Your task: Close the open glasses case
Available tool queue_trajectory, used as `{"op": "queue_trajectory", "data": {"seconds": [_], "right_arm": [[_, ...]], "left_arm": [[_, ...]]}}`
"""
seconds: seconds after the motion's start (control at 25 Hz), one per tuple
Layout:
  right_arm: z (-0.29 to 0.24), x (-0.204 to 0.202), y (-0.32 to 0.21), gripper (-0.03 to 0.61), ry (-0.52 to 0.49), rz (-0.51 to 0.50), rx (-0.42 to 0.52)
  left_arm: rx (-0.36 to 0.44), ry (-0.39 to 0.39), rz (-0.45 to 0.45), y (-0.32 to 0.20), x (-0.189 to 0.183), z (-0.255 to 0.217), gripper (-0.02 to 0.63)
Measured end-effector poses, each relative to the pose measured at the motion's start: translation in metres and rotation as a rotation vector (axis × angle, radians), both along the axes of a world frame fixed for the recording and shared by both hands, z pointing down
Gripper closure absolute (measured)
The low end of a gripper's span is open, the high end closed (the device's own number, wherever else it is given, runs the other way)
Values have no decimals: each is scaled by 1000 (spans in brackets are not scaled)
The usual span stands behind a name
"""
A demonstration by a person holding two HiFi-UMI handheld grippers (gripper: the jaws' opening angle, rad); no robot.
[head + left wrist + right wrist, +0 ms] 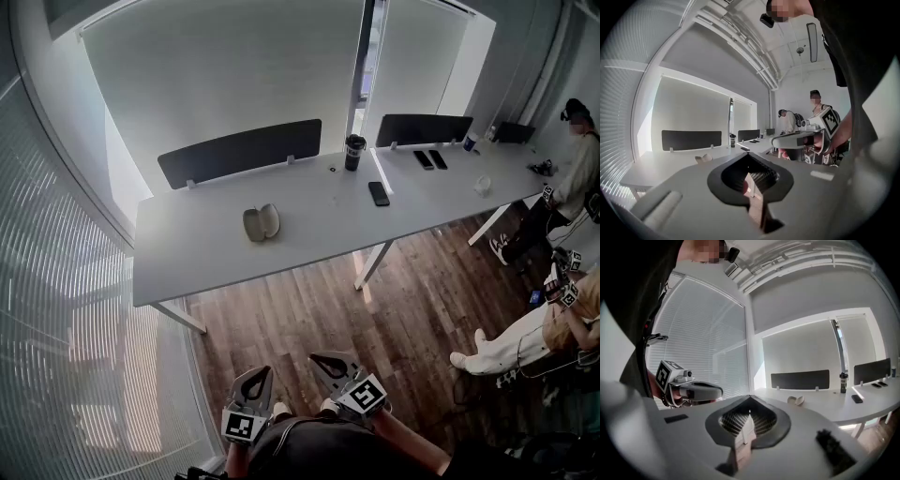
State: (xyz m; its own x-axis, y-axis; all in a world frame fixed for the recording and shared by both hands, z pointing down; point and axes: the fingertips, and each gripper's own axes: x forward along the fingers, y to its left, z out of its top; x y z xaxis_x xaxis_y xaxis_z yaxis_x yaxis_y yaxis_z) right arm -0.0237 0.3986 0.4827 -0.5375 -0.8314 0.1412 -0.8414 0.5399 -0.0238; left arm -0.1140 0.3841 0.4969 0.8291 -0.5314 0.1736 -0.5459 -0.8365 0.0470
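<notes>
The left gripper [255,377] and the right gripper [323,361] each have their fingers pressed together, holding nothing. The open glasses case [261,223] lies on the bench [187,258], well ahead of both.

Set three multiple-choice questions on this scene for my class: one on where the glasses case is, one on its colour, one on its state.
1. Where is the case? A in a drawer; B on the table; C on a shelf.
2. Its colour? A red; B blue; C beige.
3. Its state? A open; B closed; C wrapped.
Key: B, it lies on the white top; C, both halves look beige; A, its two halves lie spread apart.
</notes>
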Motion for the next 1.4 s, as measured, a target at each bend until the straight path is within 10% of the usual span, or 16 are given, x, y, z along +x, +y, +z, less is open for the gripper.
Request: {"op": "queue_trajectory", "data": {"seconds": [1.4], "right_arm": [[13, 38, 7, 580, -20, -4, -39]], "left_arm": [[-18, -9, -30, 4, 35, 9, 607]]}}
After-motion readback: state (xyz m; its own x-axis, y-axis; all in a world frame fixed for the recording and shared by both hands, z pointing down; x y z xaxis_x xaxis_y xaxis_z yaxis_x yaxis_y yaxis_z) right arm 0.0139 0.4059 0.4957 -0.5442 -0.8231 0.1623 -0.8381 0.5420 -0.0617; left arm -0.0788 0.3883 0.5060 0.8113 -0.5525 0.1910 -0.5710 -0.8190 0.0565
